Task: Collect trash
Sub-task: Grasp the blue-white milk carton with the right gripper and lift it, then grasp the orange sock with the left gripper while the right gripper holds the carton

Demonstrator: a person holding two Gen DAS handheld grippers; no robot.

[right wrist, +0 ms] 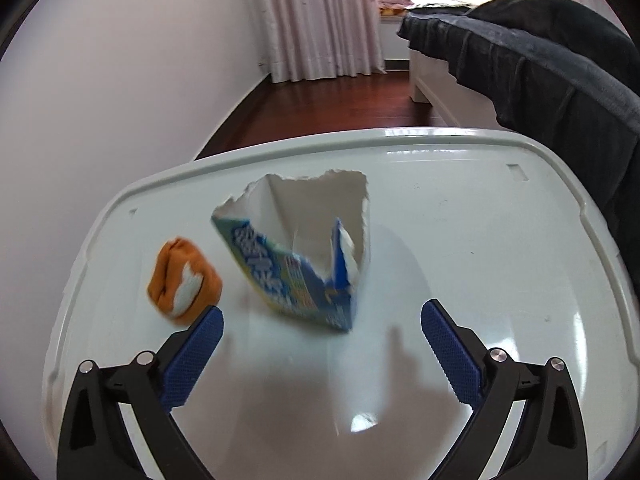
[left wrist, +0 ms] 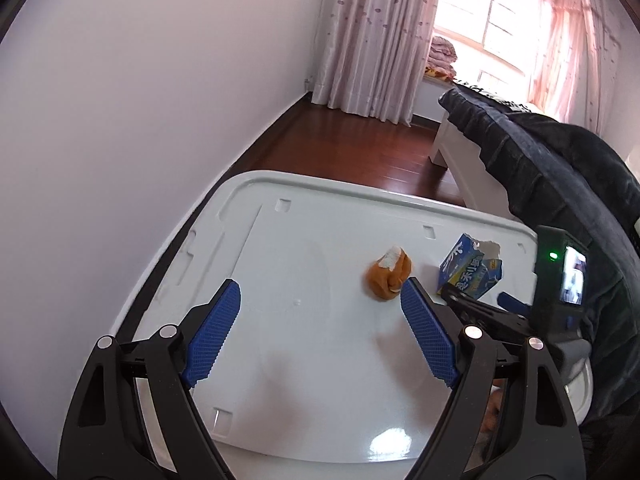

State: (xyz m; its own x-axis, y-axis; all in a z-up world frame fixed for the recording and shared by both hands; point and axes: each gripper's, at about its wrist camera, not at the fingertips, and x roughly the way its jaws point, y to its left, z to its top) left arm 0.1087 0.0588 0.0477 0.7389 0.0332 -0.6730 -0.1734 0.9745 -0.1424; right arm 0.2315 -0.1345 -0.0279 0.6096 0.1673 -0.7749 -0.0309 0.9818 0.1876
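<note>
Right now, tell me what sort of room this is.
Most likely a bedroom in a home: pink curtains hang at a sunlit window, folded bedding is stacked on the sill, and a white bed frame stands on wooden floor.

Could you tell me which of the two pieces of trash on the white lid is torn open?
The blue printed carton; its ragged top gapes, unlike the balled orange wrapper.

A home bedroom: pink curtains, folded quilts by the window, wooden floor.
</note>
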